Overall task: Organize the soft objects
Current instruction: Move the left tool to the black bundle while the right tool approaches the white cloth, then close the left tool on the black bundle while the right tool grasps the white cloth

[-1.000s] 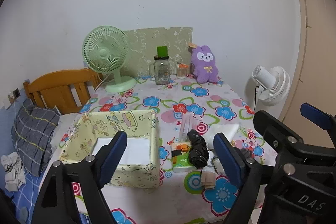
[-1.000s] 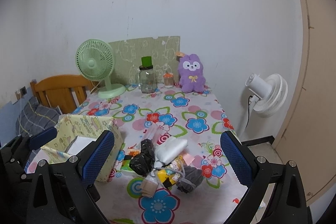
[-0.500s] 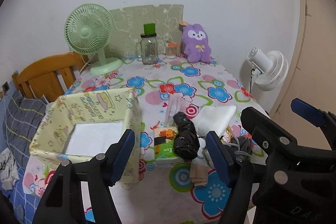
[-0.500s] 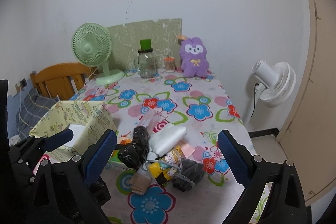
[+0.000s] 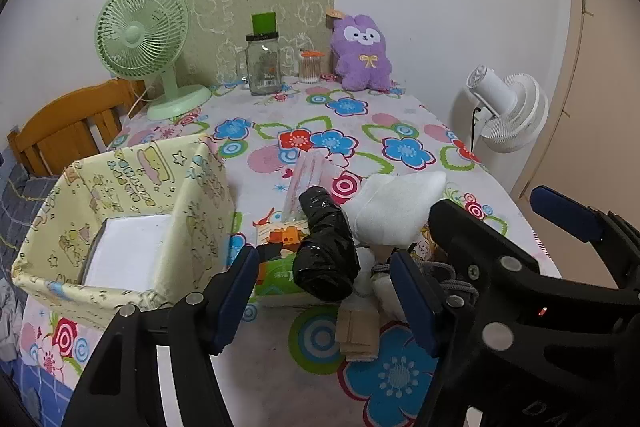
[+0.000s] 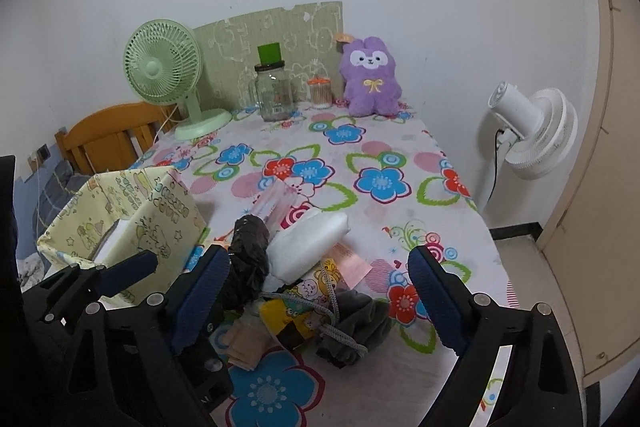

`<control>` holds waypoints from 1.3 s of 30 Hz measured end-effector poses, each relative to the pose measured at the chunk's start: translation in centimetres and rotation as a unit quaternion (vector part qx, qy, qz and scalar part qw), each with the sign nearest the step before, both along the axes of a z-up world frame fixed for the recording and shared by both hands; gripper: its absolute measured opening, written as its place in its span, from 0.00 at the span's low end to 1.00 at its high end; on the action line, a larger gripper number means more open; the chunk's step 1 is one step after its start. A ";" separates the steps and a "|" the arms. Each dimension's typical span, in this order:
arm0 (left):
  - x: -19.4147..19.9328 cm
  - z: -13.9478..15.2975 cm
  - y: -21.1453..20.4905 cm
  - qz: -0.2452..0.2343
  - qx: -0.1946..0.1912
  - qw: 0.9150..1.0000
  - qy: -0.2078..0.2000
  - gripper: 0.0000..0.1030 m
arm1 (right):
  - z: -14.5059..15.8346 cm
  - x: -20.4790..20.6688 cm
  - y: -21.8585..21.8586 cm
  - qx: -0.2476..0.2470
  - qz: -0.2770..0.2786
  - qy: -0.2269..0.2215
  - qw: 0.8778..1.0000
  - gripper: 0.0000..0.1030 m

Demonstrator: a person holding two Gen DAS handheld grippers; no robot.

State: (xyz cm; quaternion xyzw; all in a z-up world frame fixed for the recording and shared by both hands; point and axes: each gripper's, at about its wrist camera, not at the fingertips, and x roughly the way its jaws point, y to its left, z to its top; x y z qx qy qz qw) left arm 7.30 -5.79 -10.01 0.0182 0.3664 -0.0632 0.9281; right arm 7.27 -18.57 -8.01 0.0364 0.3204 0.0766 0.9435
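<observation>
A pile of soft items lies near the table's front: a black plastic roll (image 5: 326, 247), a white foam pouch (image 5: 394, 211), a grey drawstring bag (image 6: 354, 323), a yellow cartoon pouch (image 6: 288, 315), a beige fold (image 5: 356, 335) and a green tissue pack (image 5: 280, 271). A yellow fabric box (image 5: 120, 223) stands to the left, with only its white base showing inside. My left gripper (image 5: 324, 297) is open, just before the black roll. My right gripper (image 6: 316, 297) is open above the pile. Both are empty.
At the back stand a green desk fan (image 5: 144, 43), a glass jar (image 5: 262, 67), a cotton-swab jar (image 5: 310, 67) and a purple plush (image 5: 362, 53). A white floor fan (image 6: 532, 131) is off the table's right edge. A wooden chair (image 5: 64, 131) is at left.
Both grippers have moved forward and down toward the pile. The items now appear larger and closer between the fingers. Both grippers have stayed open.
</observation>
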 end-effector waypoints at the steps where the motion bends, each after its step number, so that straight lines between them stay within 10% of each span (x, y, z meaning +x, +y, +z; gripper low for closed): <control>1: 0.2 -0.1 -0.1 0.000 0.000 1.000 0.001 0.67 | -0.2 0.2 0.0 0.001 0.000 0.002 1.000 0.89; 22: 5.4 -3.5 -0.4 0.020 -0.007 0.998 0.052 0.45 | -3.3 5.6 0.3 0.002 0.003 0.046 0.999 0.86; 39: 5.6 -3.5 -0.3 0.025 -0.006 0.998 0.050 0.31 | -4.4 6.8 0.8 0.038 0.016 0.085 0.995 0.24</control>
